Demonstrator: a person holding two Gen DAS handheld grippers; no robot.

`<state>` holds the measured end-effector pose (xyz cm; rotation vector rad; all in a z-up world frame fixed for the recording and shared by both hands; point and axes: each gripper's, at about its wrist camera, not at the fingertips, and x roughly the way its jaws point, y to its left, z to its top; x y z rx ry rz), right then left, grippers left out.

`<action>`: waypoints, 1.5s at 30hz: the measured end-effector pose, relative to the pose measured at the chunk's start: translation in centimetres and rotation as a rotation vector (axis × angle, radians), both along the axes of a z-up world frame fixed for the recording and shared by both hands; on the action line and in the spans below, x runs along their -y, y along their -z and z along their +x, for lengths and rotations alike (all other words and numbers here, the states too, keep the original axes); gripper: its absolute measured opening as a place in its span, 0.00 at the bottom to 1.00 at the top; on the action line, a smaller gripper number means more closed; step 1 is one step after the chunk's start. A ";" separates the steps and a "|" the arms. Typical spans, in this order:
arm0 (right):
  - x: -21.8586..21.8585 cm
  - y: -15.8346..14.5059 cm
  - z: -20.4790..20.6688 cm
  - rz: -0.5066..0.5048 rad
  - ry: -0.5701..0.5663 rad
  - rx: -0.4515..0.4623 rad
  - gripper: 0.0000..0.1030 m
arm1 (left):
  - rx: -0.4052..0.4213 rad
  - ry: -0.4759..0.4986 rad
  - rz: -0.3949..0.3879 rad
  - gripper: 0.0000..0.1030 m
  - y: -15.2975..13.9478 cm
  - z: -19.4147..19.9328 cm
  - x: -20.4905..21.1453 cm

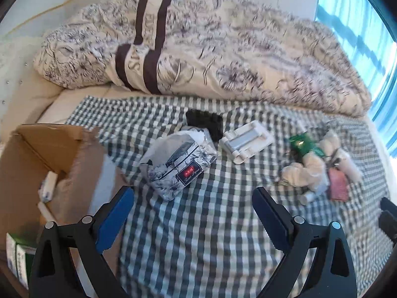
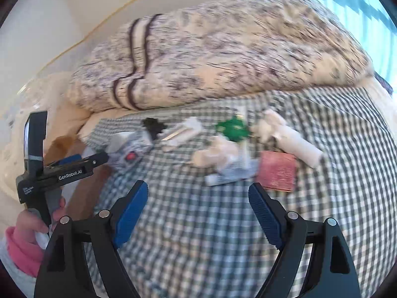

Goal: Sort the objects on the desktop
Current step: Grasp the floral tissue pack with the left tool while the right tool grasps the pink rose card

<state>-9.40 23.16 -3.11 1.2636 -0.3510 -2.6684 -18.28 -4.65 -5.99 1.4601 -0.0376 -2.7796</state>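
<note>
At the bottom of my left wrist view, the left gripper [image 1: 192, 219] is spread wide with nothing between its blue pads, hovering over the checked blanket [image 1: 198, 236] on the bed. In my right wrist view the right gripper [image 2: 198, 208] is equally wide apart and empty above the same blanket. At the left edge of that view I can see a hand [image 2: 32, 221] with a pink cuff gripping the other tool's handle.

At lower left of the left view, a cardboard box [image 1: 32, 159] stands open beside the blanket, with small white items inside. Just beyond the left gripper lies a floral tissue pack [image 1: 178, 164], near the centre of the frame. Behind it, touching, is a black object [image 1: 206, 121] and beside that a white plastic holder [image 1: 245, 141]. To the right lies a cluster: a green packet [image 1: 304, 144], a cream plush toy [image 1: 307, 168], a white tube [image 1: 309, 196] and a red-brown wallet [image 1: 337, 186], all close together.

Farthest off, across the top, a floral duvet [image 1: 223, 54] is bunched up.
</note>
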 end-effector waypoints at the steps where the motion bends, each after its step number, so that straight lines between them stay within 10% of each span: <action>1: -0.4 0.5 -0.5 0.012 0.010 0.011 0.81 | 0.007 -0.005 -0.003 0.96 0.7 -0.5 0.1; 25: -5.1 11.7 -9.5 0.221 0.264 0.225 0.80 | 0.012 0.004 -0.108 0.97 11.2 -7.7 0.3; 27: -4.8 11.7 -9.3 0.238 0.270 0.219 0.78 | 0.013 0.009 -0.078 0.90 11.0 -7.8 0.4; 32: -5.1 11.0 -8.4 0.222 0.277 0.228 0.65 | 0.007 0.053 -0.041 0.28 9.8 -7.4 0.0; 45: -4.2 3.2 -2.3 0.098 0.193 0.126 0.65 | -0.064 0.091 -0.004 0.25 1.3 -0.5 -1.9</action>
